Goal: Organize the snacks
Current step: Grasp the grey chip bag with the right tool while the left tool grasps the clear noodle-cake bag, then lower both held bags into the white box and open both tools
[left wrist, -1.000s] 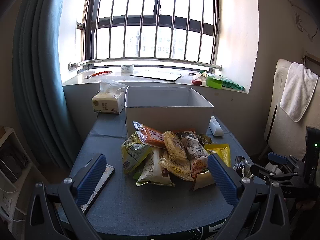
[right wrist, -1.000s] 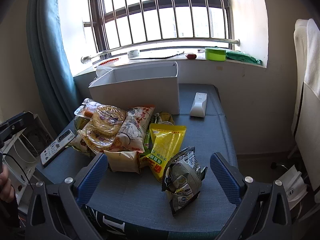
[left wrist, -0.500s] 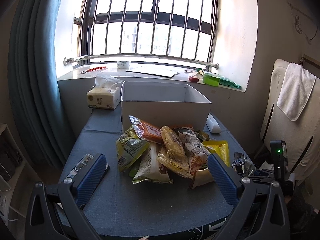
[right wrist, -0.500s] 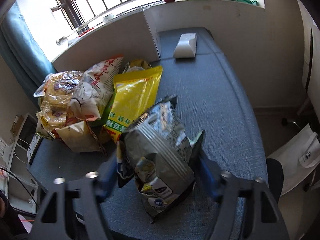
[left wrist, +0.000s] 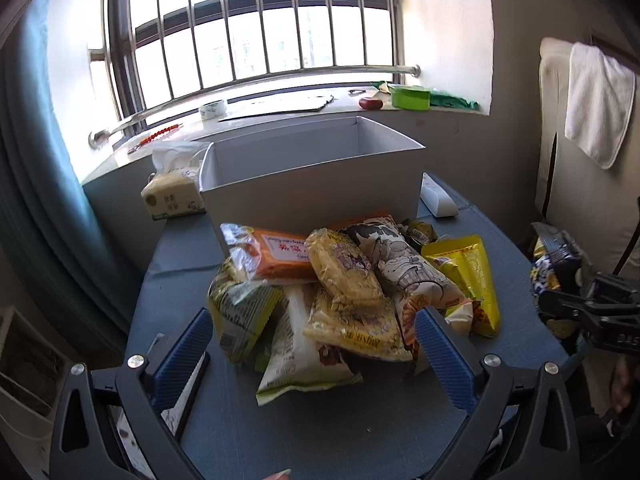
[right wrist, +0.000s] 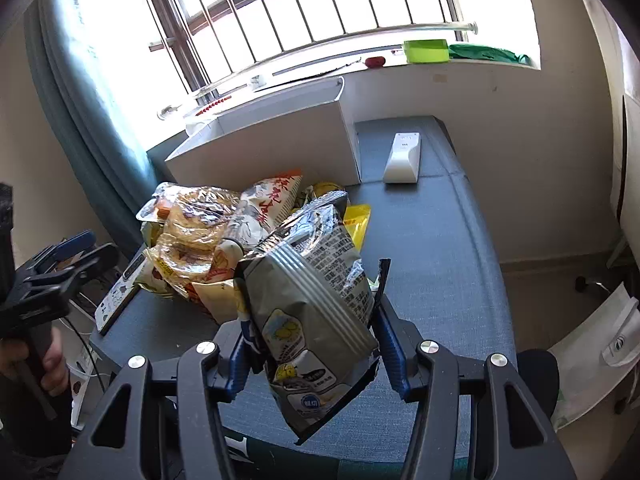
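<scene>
Both blue pads of my right claw (right wrist: 312, 344) have just closed on the crinkled silver foil snack bag (right wrist: 316, 304), lifted above the blue table (right wrist: 440, 280); my left claw (left wrist: 316, 352) gapes wide, empty, before the snack pile (left wrist: 352, 280).

Blown-out window (left wrist: 256, 28) backlight, fisheye-bent edges, dark vignetted corners
</scene>
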A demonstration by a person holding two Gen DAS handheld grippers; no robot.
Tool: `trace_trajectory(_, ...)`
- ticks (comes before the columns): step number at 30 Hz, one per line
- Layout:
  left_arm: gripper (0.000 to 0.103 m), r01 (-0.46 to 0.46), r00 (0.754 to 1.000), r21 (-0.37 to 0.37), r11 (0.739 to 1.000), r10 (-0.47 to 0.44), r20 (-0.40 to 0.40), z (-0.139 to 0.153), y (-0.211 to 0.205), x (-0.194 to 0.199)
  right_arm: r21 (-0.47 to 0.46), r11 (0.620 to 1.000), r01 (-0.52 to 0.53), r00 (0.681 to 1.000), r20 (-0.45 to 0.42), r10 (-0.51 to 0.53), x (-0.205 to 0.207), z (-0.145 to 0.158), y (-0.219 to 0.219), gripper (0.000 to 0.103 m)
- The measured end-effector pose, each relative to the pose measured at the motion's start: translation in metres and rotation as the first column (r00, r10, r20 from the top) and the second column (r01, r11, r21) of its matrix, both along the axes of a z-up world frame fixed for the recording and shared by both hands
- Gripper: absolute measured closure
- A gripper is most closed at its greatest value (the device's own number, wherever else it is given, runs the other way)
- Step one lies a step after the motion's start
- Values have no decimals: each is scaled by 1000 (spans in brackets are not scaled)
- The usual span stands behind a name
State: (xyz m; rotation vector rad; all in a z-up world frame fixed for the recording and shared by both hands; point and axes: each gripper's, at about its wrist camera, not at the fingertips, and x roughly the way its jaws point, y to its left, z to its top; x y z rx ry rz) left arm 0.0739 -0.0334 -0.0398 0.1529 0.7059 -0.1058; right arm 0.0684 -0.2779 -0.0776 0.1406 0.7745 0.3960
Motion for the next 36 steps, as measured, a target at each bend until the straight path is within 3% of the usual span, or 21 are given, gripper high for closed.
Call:
trace_trajectory(7,1,73,992,196,978,-51,-114,-26,-30,84,1,1000,-10,1000,23,10,-6,9,4,44)
trace_trajectory(10,16,84,987,254,963,-46,-153,-39,-40,103,12,1000,-6,1000,12,5,-5,8,1,44)
trace_trajectory(14,53,140,982,272,952,-99,-159,-44,-53,100,19,1000,-5,1000,5,5,-3,6,-2,44)
trace_trajectory(15,55,138,984,278,951,-101,-144,-42,-55,96,21,1000,-5,1000,6,5,-3,6,-2,44)
trace_trajectory(16,68,141,985,261,955,-110,-131,-38,-54,91,21,1000,-6,1000,8,6,-3,7,-2,44)
trace_trajectory(19,79,146,987,181,973,-130,-96,-20,-45,77,23,1000,-8,1000,14,7,-3,8,-1,44)
trace_trajectory(23,81,137,990,95,986,-135,-27,6,-26,61,36,999,-19,1000,24,18,1,12,2,44)
trace_trajectory(28,82,78,992,-100,992,-67,112,49,14,58,49,998,-40,998,59,37,24,30,14,44)
trace_trajectory(32,82,20,986,-220,975,17,164,74,41,91,43,997,-56,994,97,52,67,55,34,44)
trace_trajectory(36,82,-33,991,-321,946,73,114,80,62,154,51,997,-63,993,104,58,133,79,58,44)
